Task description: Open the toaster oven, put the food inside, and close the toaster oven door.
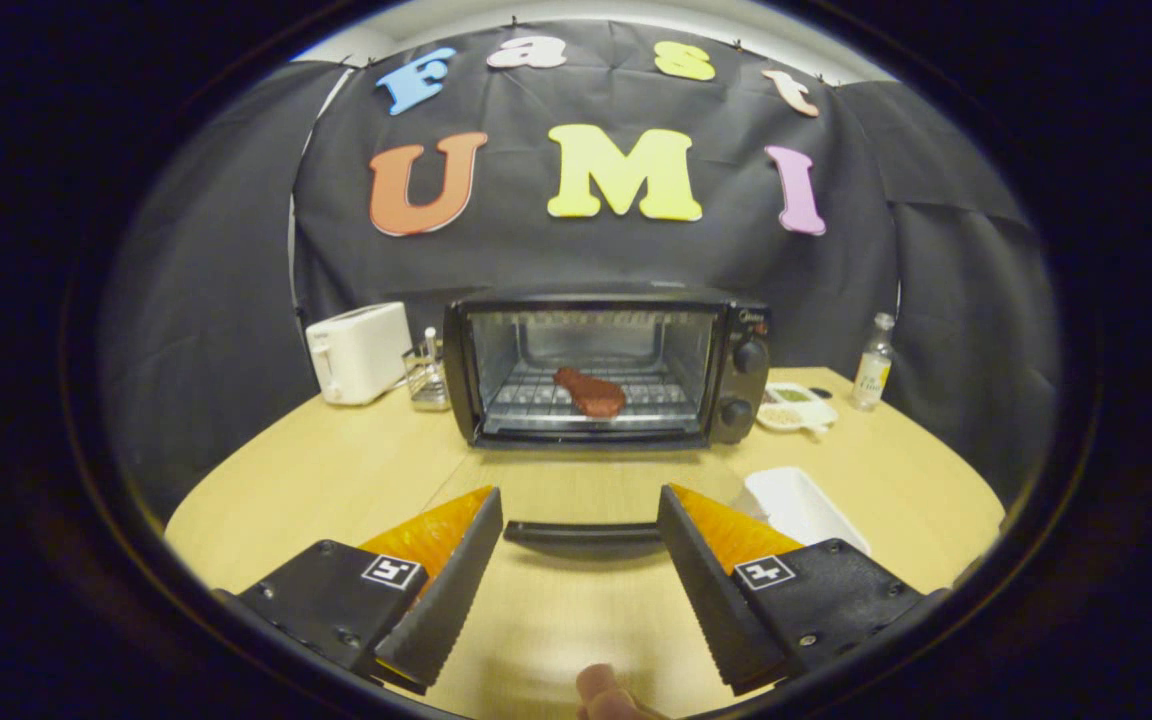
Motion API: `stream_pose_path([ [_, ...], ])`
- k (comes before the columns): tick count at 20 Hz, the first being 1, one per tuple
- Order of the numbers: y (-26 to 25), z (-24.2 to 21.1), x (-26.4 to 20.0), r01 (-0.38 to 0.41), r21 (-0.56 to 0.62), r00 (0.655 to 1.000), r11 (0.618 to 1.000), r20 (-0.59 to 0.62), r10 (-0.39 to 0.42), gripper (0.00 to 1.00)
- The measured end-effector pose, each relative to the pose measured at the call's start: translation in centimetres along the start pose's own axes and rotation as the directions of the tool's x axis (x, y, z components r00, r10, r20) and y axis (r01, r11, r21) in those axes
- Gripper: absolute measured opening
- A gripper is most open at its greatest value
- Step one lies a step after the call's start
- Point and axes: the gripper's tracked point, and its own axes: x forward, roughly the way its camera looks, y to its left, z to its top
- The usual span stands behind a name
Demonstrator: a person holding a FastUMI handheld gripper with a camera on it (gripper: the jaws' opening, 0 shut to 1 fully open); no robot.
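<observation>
Toaster oven sits at the far side of the wooden surface, well beyond our tongs, with its door folded down flat toward us. The door's dark handle bar lies across the gap between the 2 fingers, and the glass panel shows the wood through it. Inside, a reddish-brown piece of food, shaped like a steak, rests on the wire rack.

Our tongs are spread wide and grasp nothing; neither finger presses on the handle bar. We judge that the food is already in place and only the closing of the door is left.

Several things could go wrong from here. If we clench above or below the bar, the fingers would slip off it and the door would stay down. If we lift too fast, the door could slam and jolt the steak on the rack, or push the light oven back toward the white toaster and the small wire holder beside it. A white tray lies just beside the right finger, and a wide swing could knock it.
</observation>
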Motion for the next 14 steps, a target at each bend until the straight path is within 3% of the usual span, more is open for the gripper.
stream_pose_path([
  [3, 1.1, -3.3, 0.7, -0.011, -0.05, 0.997, 0.999, -0.081, 0.006, 0.99],
  [5, 1.7, -4.2, 1.1, -0.024, -0.021, 0.994, 0.999, -0.107, 0.022, 0.99],
  [9, 0.5, -5.6, 2.5, 0.023, 0.068, 0.984, 0.997, -0.179, -0.01, 0.99],
  [14, -0.7, -4.9, 3.9, 0.046, 0.088, 0.985, 0.995, -0.168, -0.031, 0.99],
])
